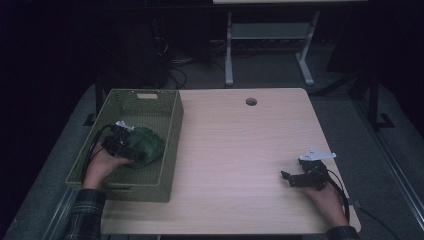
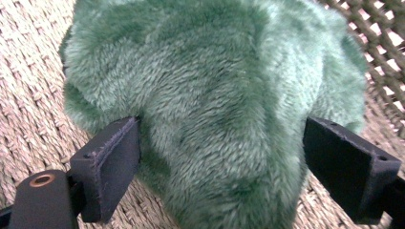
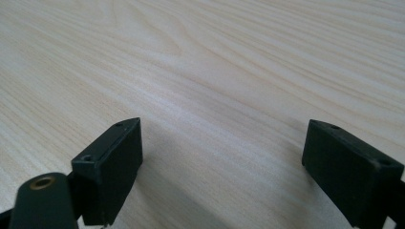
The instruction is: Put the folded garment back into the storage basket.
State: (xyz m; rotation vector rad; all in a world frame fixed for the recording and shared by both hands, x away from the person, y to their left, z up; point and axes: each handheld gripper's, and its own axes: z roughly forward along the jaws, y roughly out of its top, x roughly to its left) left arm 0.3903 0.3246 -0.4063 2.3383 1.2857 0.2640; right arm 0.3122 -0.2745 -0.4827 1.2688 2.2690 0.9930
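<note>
At far left, green woven basket (image 1: 171, 150) flush with table (image 1: 240, 145) edge — green plush cloth (image 2: 215, 95) inside it, between spread jaws of left gripper (image 2: 222, 162), fur brushing the left pad. Wide bare wood in the middle. At right, right gripper (image 3: 222, 167) spread, nothing between — near front-right corner. No readable writing.
</note>
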